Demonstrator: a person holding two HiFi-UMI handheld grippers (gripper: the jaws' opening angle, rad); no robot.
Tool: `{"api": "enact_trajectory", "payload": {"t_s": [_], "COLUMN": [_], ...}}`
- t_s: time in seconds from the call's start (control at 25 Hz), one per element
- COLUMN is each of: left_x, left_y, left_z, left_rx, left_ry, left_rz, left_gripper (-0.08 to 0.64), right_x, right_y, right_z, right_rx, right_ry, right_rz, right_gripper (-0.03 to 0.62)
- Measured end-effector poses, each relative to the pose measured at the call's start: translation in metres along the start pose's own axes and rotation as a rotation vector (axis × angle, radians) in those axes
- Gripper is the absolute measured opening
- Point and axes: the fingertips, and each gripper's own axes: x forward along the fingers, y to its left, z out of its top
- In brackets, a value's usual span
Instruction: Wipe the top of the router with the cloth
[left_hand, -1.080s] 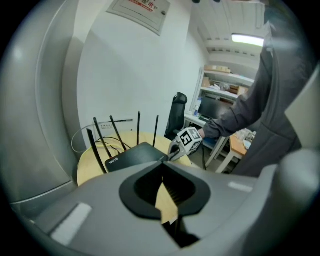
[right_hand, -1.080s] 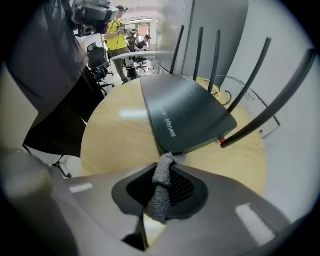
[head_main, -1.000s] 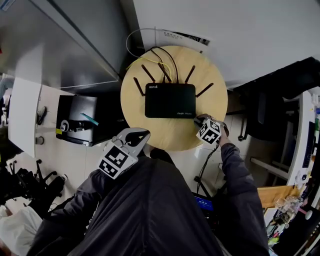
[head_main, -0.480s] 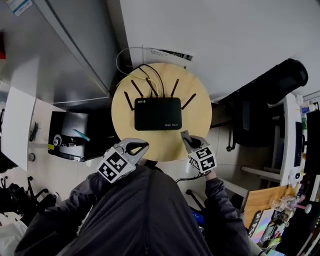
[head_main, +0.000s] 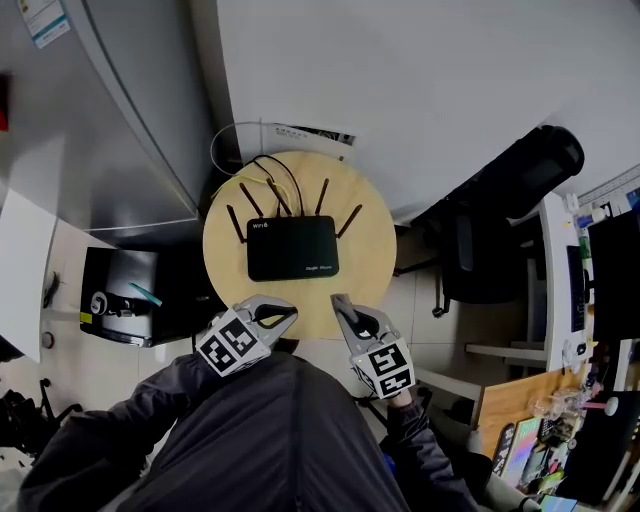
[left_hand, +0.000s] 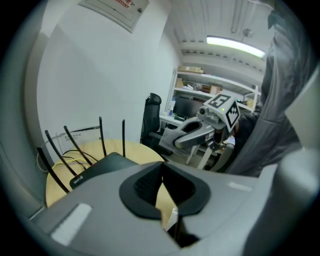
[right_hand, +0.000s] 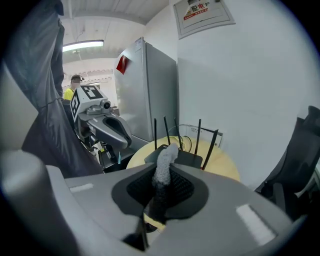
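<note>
On the round surface (head_main: 372, 262) the router (head_main: 292, 248) lies with its long axis left to right. My right gripper (head_main: 340, 303), fingers clamped on the cloth (right_hand: 162, 167), hangs off the router's near-right corner, so I judge its reach to be forward and left. My left gripper (head_main: 284, 313), fingers together on nothing, hangs off the router's near edge.

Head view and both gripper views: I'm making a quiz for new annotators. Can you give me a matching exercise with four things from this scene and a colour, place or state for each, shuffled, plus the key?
Things
1. router
2. cloth
3. left tool
4. table

Descriptions
A. shut, with nothing between its jaws
B. round, pale wood
C. black, lying flat on the table, aerials up
D. pinched in the right tool

Pairs: 1-C, 2-D, 3-A, 4-B
</note>
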Motion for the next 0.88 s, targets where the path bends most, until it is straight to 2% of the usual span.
{"api": "enact_trajectory", "payload": {"t_s": [0.24, 0.88], "left_x": [0.003, -0.002], "left_y": [-0.006, 0.003], "left_z": [0.0, 0.002], "left_rx": [0.007, 0.001], "left_ry": [0.005, -0.011], "left_rz": [-0.012, 0.027], "left_gripper": [0.0, 0.0], "right_x": [-0.005, 0.003], "right_y": [0.002, 0.012], "right_z": [-0.003, 0.016], "right_rx": [0.014, -0.058], "right_ry": [0.003, -0.017], "right_rz": [-0.001, 0.022], "right_gripper": [0.037, 0.037]}}
